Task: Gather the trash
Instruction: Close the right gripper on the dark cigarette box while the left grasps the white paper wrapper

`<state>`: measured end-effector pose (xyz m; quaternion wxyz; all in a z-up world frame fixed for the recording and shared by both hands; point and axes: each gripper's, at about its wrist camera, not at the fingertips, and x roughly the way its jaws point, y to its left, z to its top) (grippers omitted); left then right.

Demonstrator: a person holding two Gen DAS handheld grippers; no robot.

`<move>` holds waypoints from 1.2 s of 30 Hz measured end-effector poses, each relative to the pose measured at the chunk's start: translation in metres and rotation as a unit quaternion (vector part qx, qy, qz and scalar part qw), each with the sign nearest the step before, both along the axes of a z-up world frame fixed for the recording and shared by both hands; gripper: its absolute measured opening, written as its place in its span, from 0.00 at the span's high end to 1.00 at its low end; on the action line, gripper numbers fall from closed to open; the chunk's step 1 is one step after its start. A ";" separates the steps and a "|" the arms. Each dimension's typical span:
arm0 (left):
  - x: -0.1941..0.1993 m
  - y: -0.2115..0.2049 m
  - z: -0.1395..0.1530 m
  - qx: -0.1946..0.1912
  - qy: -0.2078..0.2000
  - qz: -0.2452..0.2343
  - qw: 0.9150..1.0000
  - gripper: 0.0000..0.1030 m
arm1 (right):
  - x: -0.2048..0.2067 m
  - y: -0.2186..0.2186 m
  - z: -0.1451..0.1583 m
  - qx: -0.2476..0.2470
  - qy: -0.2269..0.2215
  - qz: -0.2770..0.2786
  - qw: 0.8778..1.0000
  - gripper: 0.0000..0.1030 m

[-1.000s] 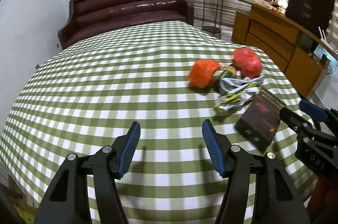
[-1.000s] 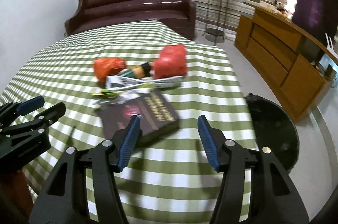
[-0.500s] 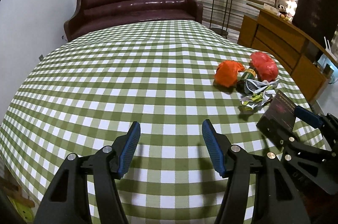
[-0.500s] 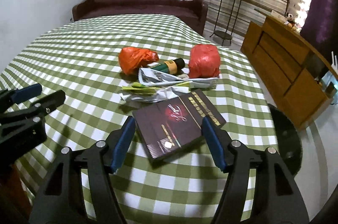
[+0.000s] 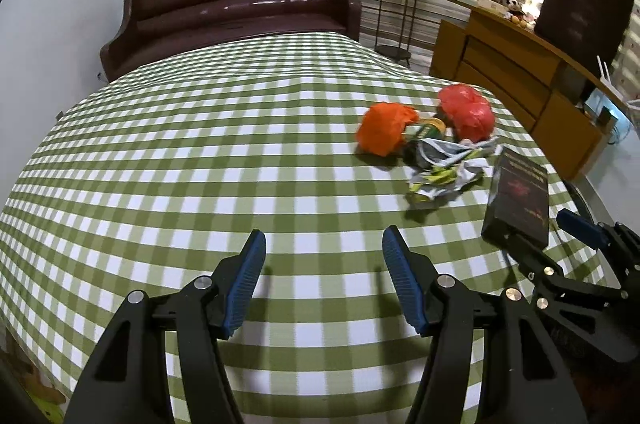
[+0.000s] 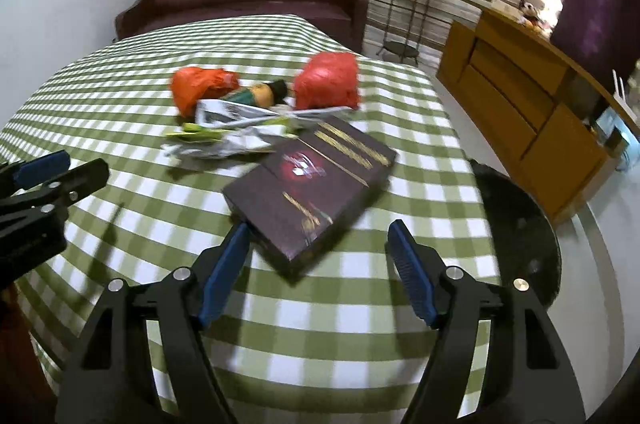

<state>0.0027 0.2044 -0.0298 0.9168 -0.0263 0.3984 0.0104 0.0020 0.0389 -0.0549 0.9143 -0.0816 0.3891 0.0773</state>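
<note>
Right gripper (image 6: 318, 266) jaws opening, nothing clamped; the dark box (image 6: 310, 190) lies with its near corner between the fingers, near the table's right edge. Risk: a finger nudges the box skew or off the checked cloth (image 6: 320, 336). Left gripper (image 5: 324, 282) half-wide, empty, over bare cloth. Beyond the box, touching: crumpled wrappers (image 6: 224, 142), bottle (image 6: 260, 92), orange bag (image 6: 200, 88), red bag (image 6: 328, 80). Dark round bin (image 6: 520, 232) stands right of the table.
</note>
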 end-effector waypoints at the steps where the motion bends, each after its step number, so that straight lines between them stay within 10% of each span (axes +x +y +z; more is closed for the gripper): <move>1: 0.001 -0.002 0.000 0.000 0.001 -0.001 1.000 0.42 | 0.000 -0.004 0.000 0.003 0.001 -0.005 1.000 0.33; 28: 0.011 0.015 -0.002 -0.019 -0.001 0.008 1.000 0.42 | 0.040 0.006 0.002 0.004 0.018 -0.061 0.998 0.22; 36: 0.017 -0.007 -0.001 -0.020 -0.002 -0.019 1.000 0.42 | 0.039 -0.004 0.005 0.016 0.011 -0.056 0.998 0.33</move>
